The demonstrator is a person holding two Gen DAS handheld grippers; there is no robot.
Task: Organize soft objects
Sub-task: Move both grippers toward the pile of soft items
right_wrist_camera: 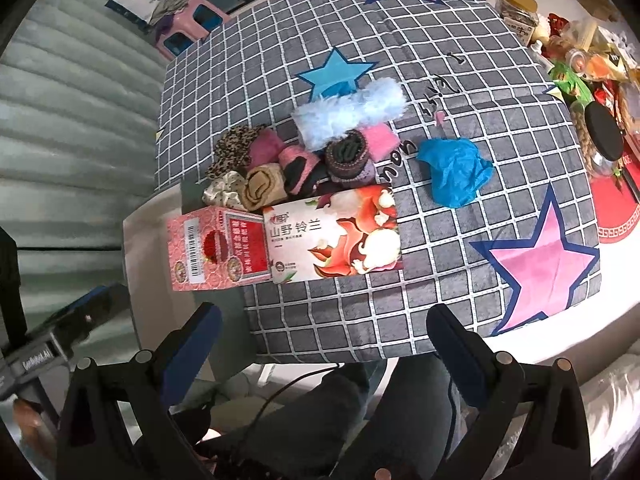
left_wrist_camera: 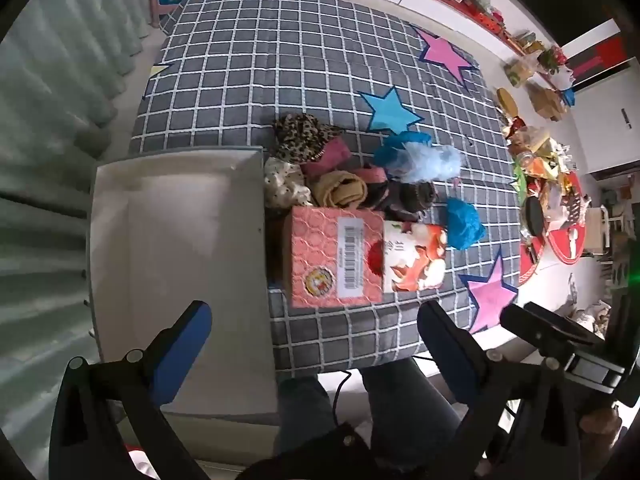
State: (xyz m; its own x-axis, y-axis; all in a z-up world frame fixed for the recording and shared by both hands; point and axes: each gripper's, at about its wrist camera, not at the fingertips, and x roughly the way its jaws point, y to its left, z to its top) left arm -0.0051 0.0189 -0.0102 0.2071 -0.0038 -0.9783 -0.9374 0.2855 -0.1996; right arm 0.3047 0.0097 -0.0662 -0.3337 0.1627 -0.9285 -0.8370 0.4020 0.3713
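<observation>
A pile of soft things lies on the grey checked cloth (left_wrist_camera: 280, 80): a leopard-print scrunchie (left_wrist_camera: 300, 136), a cream dotted scrunchie (left_wrist_camera: 282, 184), a tan rolled sock (left_wrist_camera: 340, 192), dark rolled socks (left_wrist_camera: 412, 196), a fluffy pale-blue piece (left_wrist_camera: 432, 162) and a crumpled blue piece (left_wrist_camera: 464, 220). In the right wrist view the same pile (right_wrist_camera: 296, 160) and the blue piece (right_wrist_camera: 454, 174) show. A pink tissue box (left_wrist_camera: 336, 256) lies in front of the pile. An open white box (left_wrist_camera: 176, 248) stands at the left. My left gripper (left_wrist_camera: 314, 320) and right gripper (right_wrist_camera: 324, 324) are open and empty, both held short of the cloth's near edge.
Pink and blue stars (right_wrist_camera: 536, 264) are printed on the cloth. Jars, snacks and a red mat (right_wrist_camera: 592, 92) crowd the table's right side. A pink stool (right_wrist_camera: 192, 20) stands beyond the far edge. The person's legs (right_wrist_camera: 360, 420) are below the grippers.
</observation>
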